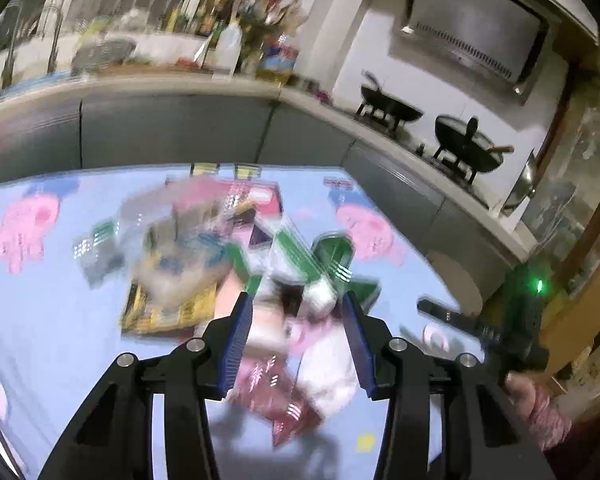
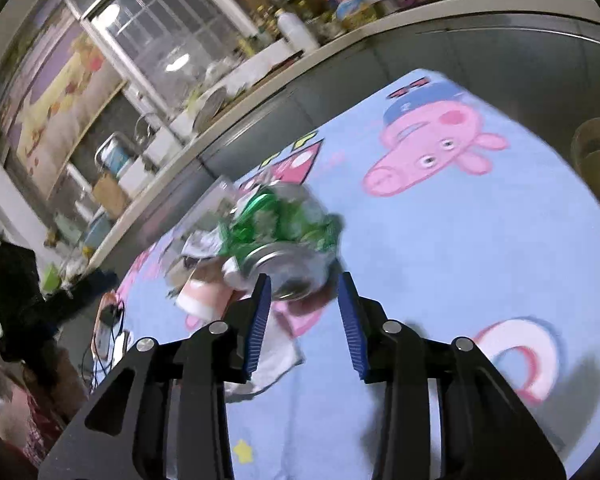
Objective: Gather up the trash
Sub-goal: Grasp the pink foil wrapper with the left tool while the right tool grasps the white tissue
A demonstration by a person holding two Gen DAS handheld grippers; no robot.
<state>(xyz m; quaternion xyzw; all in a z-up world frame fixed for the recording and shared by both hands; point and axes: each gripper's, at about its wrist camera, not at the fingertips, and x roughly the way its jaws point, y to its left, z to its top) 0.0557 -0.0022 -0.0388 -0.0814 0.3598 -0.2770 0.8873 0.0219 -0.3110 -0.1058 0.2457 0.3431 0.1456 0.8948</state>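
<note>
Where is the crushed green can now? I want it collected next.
In the right wrist view the crushed green can lies on the blue cartoon cloth, just ahead of the right gripper, beside crumpled wrappers.

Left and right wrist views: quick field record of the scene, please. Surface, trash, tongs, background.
surface: blue cartoon-pig cloth
trash: blurred pile of wrappers, crushed green can, small pink cup
left tongs: open, over the pile, nothing gripped
right tongs: open, just short of the can
background: kitchen counter, two woks
image quality: motion blur in both views
</note>
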